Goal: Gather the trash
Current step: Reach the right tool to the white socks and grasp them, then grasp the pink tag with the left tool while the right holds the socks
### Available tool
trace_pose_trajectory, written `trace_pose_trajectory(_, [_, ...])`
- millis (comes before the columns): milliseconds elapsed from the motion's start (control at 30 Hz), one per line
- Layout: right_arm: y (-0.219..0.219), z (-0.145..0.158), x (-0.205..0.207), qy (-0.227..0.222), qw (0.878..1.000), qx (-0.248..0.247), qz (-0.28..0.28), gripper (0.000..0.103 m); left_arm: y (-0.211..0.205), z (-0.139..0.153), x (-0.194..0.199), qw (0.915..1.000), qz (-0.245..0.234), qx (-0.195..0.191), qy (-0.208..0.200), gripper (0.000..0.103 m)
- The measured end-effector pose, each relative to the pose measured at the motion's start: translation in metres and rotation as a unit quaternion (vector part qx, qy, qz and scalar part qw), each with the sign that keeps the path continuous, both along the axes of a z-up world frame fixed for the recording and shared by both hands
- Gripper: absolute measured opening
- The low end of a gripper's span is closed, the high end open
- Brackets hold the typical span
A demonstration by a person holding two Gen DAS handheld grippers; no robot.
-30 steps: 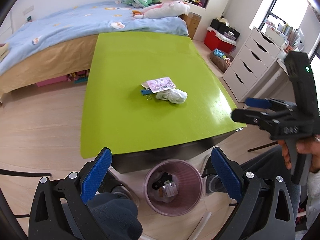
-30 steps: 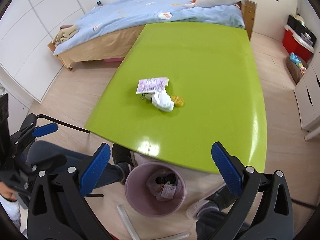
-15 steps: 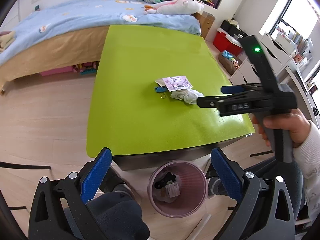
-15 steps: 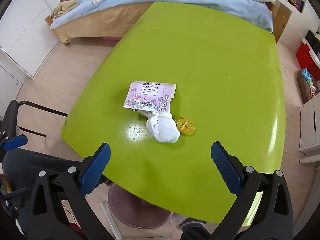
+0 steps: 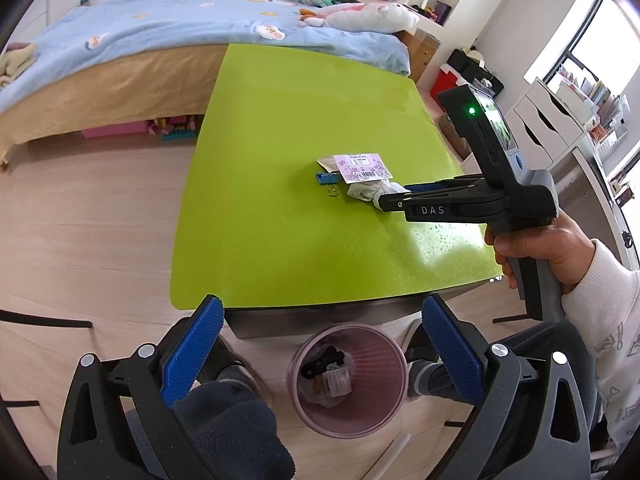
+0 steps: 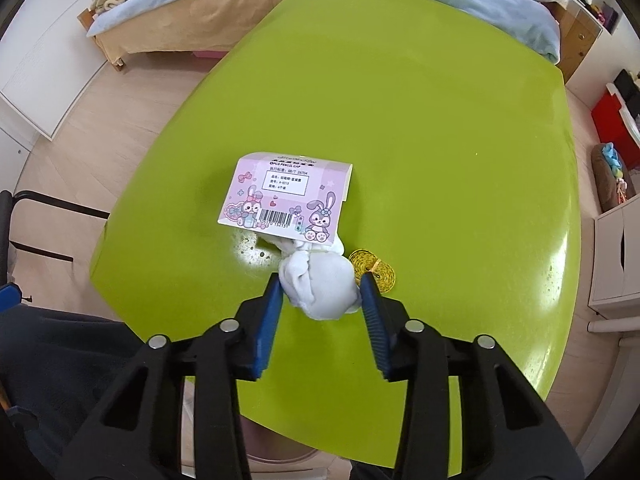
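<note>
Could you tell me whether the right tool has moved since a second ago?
Yes. The right tool has advanced over the green table and now brackets the white wad, fingers narrowed.

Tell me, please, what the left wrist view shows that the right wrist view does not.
Only the left wrist view shows the blue binder clip, the inside of the pink trash bin holding rubbish, and the open left gripper. Only the right wrist view shows the yellow coil and the right gripper's pads on either side of the white wad. Both show the pink bunny card on the green table.
</note>
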State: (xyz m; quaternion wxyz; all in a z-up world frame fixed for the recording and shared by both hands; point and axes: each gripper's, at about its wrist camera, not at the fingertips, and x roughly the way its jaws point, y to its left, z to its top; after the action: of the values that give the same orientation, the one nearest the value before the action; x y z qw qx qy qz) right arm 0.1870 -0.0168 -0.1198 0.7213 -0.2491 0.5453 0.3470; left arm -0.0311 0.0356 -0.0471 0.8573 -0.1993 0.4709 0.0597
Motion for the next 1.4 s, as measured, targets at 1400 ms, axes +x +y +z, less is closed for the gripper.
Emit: trace_pose_trajectory(1400, [-0.104, 0.033, -0.010, -0.006, 0.993, 0.076, -0.091, 0.022, -0.006, -0.024, 0.195, 0.9933, -0.034, 0.036, 0.104, 0.095])
